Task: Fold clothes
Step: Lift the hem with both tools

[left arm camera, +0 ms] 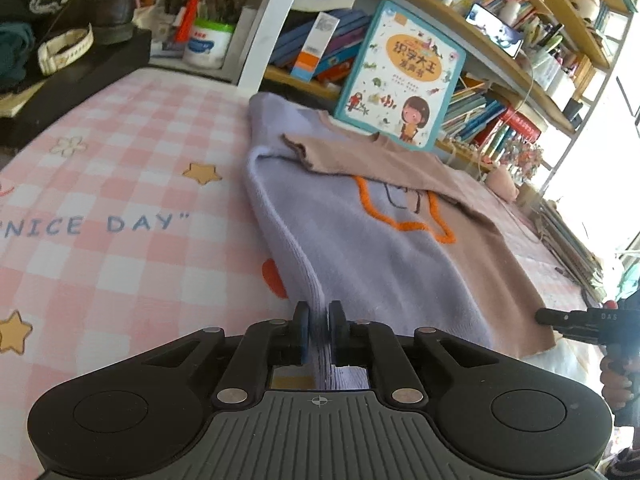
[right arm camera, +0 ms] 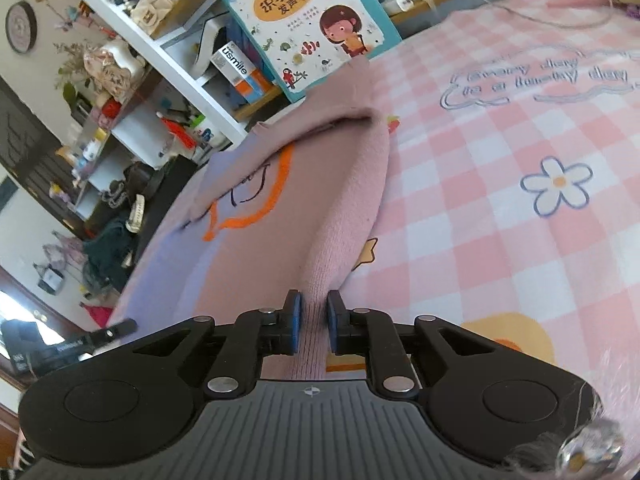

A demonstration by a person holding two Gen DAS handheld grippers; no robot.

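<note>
While checked sheet (left arm camera: 120, 152) lies bare on both sides, a picture book (left arm camera: 400, 76) and shelves (left arm camera: 500, 60) hem the far edge. The sweater (left arm camera: 360, 248), lavender and tan with an orange outline, lies partly folded on the bed. Each near corner rises in a ridge: the left hand-held gripper (left arm camera: 319, 322) pinches the lavender hem, the right hand-held gripper (right arm camera: 314, 316) the tan.

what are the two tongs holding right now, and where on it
Both hold the same sweater. The left tongs pinch its lilac hem edge; the right tongs pinch the pinkish-brown hem edge on the other side.
</note>
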